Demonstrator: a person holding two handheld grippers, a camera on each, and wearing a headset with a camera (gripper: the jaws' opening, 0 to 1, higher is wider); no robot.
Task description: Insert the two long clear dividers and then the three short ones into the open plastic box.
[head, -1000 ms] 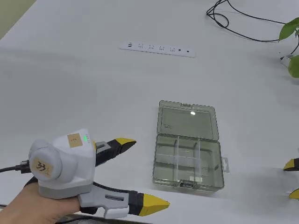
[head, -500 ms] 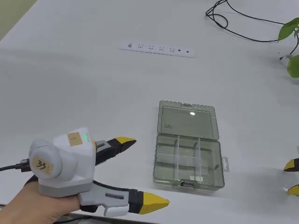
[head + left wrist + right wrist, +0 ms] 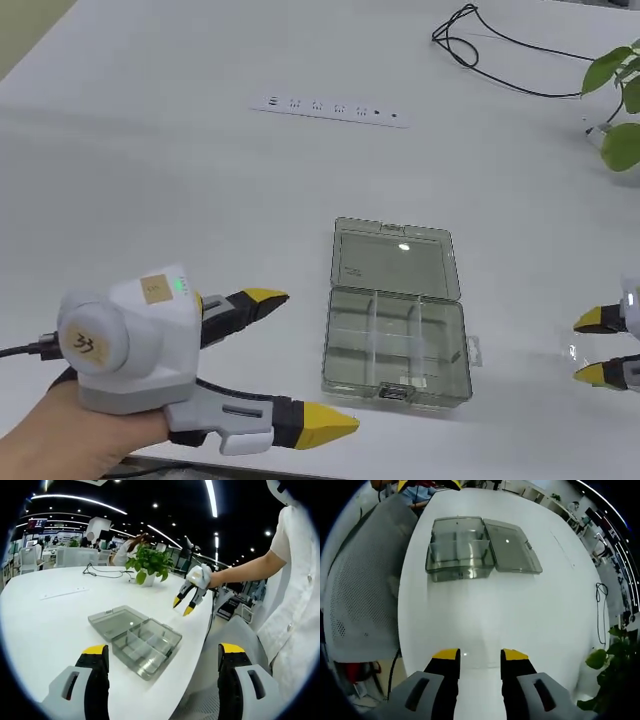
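Note:
The clear grey plastic box point(image 3: 395, 320) lies open on the white table, its lid flat behind it. Clear dividers stand inside it, two long ones crossed by short ones. My left gripper point(image 3: 297, 362) hovers open wide just left of the box, with nothing between its fingers. Its own view shows the box point(image 3: 135, 637) ahead between the spread fingertips of the left gripper point(image 3: 163, 650). At the right edge, my right gripper point(image 3: 592, 347) is open, and a faint clear glint sits by its tips. The right gripper point(image 3: 480, 654) points at the box point(image 3: 470, 550) from a distance.
A white power strip point(image 3: 330, 108) lies at the back, with a black cable point(image 3: 480, 50) and a green plant point(image 3: 620, 110) at the far right. The table's front edge runs just below both grippers. A grey mesh chair point(image 3: 365, 580) stands beside the table.
The camera has shifted slightly. My right gripper has come further into view from the right edge, a little toward the box. The left gripper and the box have stayed put.

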